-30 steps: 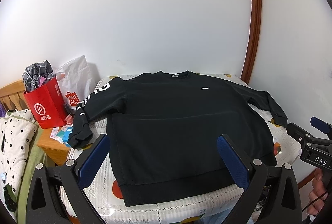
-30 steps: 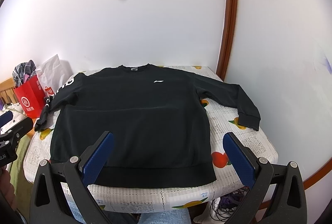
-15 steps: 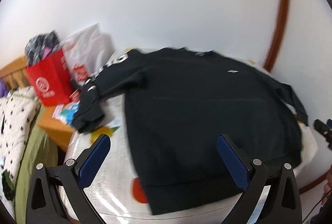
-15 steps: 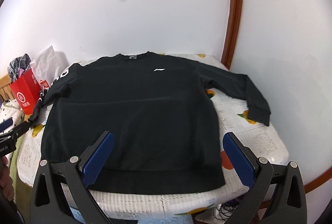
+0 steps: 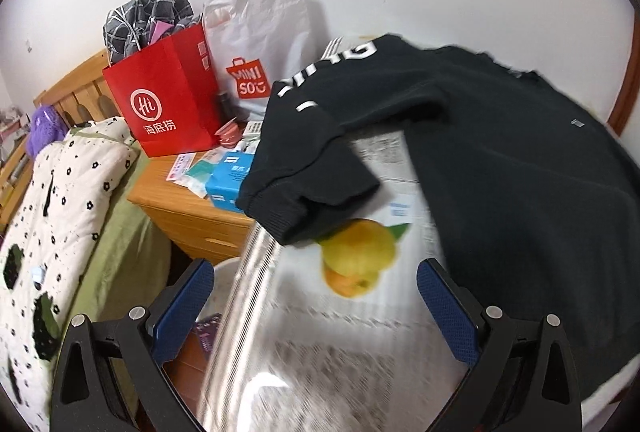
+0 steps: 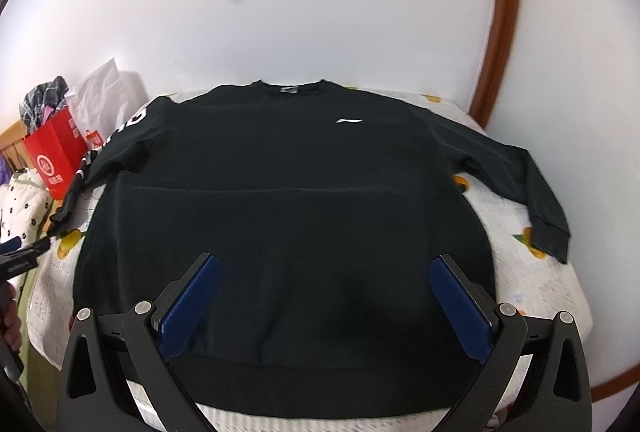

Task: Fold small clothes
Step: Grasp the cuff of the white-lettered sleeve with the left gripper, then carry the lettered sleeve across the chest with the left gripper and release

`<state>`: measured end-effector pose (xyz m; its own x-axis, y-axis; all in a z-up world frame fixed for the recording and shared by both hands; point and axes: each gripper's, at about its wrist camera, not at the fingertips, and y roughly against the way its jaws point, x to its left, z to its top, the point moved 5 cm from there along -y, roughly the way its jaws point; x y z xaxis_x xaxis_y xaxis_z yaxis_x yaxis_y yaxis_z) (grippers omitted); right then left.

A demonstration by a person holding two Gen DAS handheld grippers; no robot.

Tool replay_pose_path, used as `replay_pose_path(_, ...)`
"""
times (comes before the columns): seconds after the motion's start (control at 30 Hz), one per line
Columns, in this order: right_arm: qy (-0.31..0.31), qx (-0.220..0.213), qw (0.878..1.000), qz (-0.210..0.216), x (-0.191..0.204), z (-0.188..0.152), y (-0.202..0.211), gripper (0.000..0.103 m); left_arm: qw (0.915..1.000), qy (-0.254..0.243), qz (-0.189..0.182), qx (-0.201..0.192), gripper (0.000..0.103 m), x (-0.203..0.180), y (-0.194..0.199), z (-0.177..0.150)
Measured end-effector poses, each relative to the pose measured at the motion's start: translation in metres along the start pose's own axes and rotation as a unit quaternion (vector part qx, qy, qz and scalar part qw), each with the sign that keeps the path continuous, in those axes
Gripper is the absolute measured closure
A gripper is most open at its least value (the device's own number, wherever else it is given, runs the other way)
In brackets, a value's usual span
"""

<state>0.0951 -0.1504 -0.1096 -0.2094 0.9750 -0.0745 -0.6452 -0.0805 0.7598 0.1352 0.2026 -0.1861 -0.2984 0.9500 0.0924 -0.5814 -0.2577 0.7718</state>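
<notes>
A black long-sleeved sweatshirt [image 6: 288,200] lies flat, front up, on a table with a fruit-print cloth [image 6: 536,296]. Both sleeves are spread out. In the left wrist view the left sleeve with white lettering [image 5: 320,136] ends in a cuff [image 5: 280,216] at the table's left edge. My left gripper [image 5: 316,296] is open and empty, just short of that cuff. My right gripper [image 6: 324,292] is open and empty above the lower body of the sweatshirt. The left gripper also shows at the left edge of the right wrist view [image 6: 20,256].
A wooden nightstand [image 5: 192,200] left of the table holds a red paper bag [image 5: 168,104], a white Miniso bag [image 5: 260,44] and a blue box [image 5: 228,180]. A spotted quilt [image 5: 60,192] lies on a bed further left. A white wall stands behind.
My left gripper has swung left and moved closer to the left sleeve's cuff. My right gripper has moved forward and lower over the sweatshirt's body. The sweatshirt has not moved.
</notes>
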Motion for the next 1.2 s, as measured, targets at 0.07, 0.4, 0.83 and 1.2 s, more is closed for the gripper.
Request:
replay_pose_path(0.07, -0.006, 0.009, 1.0, 0.025, 0.007, 0.006, -0.01, 0.0, 0.9999, -0.008, 0.007, 0.002, 0.002, 0.001, -0.014, 0.005)
replay_pose_path(0.4, 0.003, 0.037, 0.999, 0.026, 0.022, 0.019, -0.054, 0.0, 0.9977, -0.038, 0.055, -0.006, 0.055, -0.003, -0.055, 0.024)
replay_pose_path(0.83, -0.008, 0.053, 0.998, 0.027, -0.004, 0.015, -0.084, 0.0, 0.9981, -0.022, -0.029, -0.049, 0.092, -0.046, -0.021, 0.083)
replay_pose_path(1.2, -0.044, 0.033, 0.998, 0.018, -0.06, 0.018, -0.074, 0.0, 0.9828, -0.085, -0.126, -0.105, 0.092, -0.19, 0.02, 0.141)
